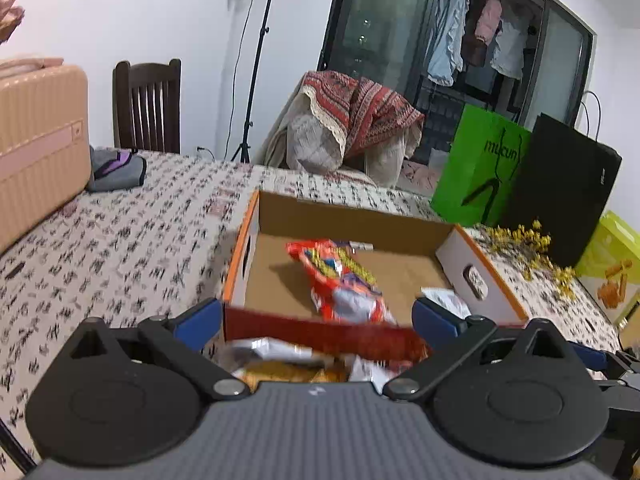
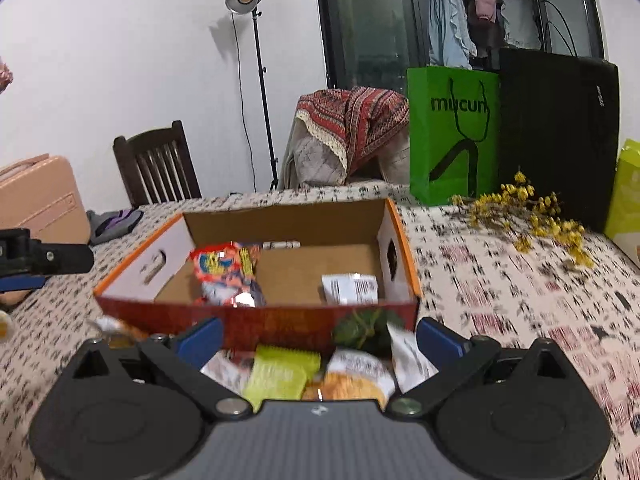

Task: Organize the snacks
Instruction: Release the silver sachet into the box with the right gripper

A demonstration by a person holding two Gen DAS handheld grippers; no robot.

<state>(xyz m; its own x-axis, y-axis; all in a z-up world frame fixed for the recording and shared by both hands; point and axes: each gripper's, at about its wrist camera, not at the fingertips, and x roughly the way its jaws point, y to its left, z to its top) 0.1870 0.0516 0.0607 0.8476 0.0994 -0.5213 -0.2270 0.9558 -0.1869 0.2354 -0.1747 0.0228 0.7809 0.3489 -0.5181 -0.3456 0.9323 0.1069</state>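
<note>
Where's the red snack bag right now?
The red snack bag lies inside the cardboard box, left of centre in the right wrist view, apart from the white packet.

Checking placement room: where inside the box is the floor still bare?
In the box, bare floor lies between the red packet and the white packet. The table just before the box is crowded with snacks.

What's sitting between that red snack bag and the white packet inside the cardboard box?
Nothing: in the right wrist view, only bare cardboard floor separates the red snack bag from the white packet in the box.
</note>
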